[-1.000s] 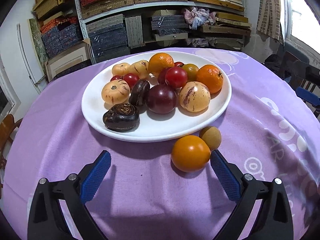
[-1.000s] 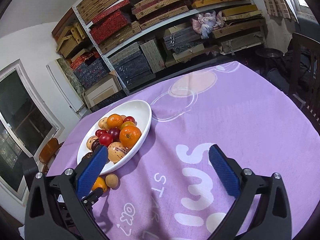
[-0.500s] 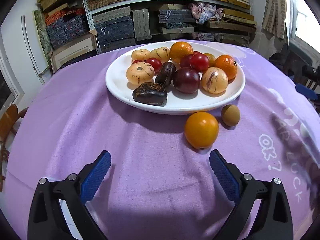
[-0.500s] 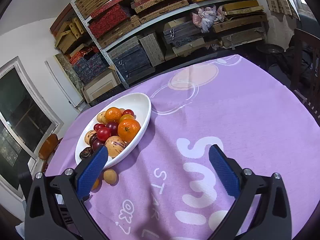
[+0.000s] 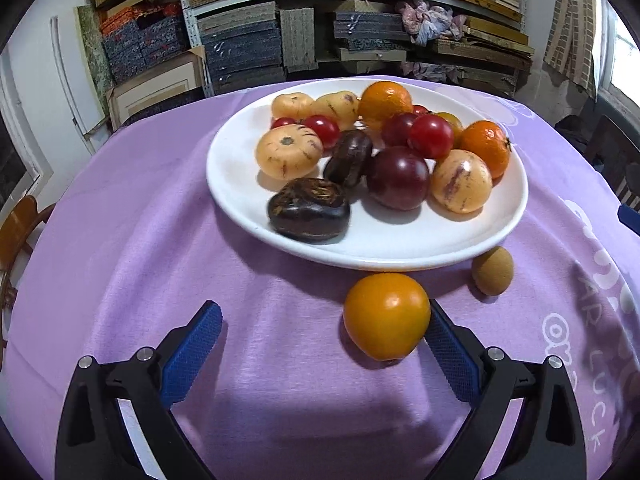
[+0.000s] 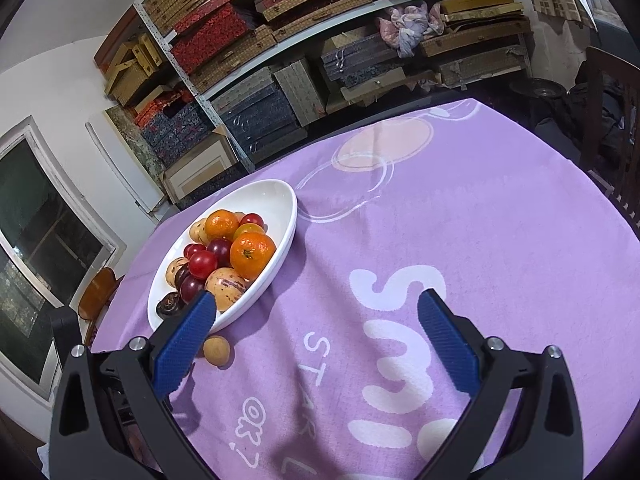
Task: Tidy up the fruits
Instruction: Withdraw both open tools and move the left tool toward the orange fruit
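A white plate (image 5: 236, 168) on the purple cloth holds several fruits: oranges, red tomatoes, dark plums, pale striped melons. On the cloth in front of the plate lie an orange-yellow round fruit (image 5: 386, 316) and a small brown fruit (image 5: 492, 270). My left gripper (image 5: 320, 320) is open, and the orange-yellow fruit sits just inside its right fingertip. In the right wrist view the plate (image 6: 280, 200) is at the left and the small brown fruit (image 6: 216, 351) lies beside the left finger. My right gripper (image 6: 318, 308) hangs open over bare cloth, holding nothing.
The purple tablecloth (image 6: 460, 220) has white lettering and covers a round table. Shelves stacked with boxes (image 5: 248, 44) stand behind it. A wooden chair (image 5: 16, 232) is at the left edge and a dark chair (image 6: 608, 120) at the right.
My left gripper first backed away from the plate, then came forward again, so the orange-yellow fruit now lies beside its right fingertip. The right gripper has shifted only slightly.
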The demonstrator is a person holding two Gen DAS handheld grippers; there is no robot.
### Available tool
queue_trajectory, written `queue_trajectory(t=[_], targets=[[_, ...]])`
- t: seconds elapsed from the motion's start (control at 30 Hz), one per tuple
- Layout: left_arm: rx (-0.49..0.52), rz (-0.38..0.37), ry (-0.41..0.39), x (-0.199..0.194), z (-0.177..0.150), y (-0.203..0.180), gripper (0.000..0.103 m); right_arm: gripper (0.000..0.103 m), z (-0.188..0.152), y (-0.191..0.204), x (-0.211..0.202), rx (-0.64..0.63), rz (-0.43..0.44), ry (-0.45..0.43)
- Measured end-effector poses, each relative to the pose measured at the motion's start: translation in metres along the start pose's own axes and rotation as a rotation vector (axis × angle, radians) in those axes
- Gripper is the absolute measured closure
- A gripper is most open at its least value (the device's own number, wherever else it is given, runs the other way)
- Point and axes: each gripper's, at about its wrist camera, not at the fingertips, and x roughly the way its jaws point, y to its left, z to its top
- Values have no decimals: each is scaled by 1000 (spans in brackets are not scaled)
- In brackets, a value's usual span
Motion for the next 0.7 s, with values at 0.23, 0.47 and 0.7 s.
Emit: queue_trajectory(t=[0.23, 0.47, 0.7], targets=[[-13, 56, -13, -12, -14, 35, 3, 4, -1, 2, 1, -10, -1, 8], [-60, -57, -21, -12, -14, 47, 3, 4, -2, 3, 3, -16, -7, 15], [-31, -75, -20, -16, -21, 44, 3, 4, -3, 3, 4, -19, -8, 20]])
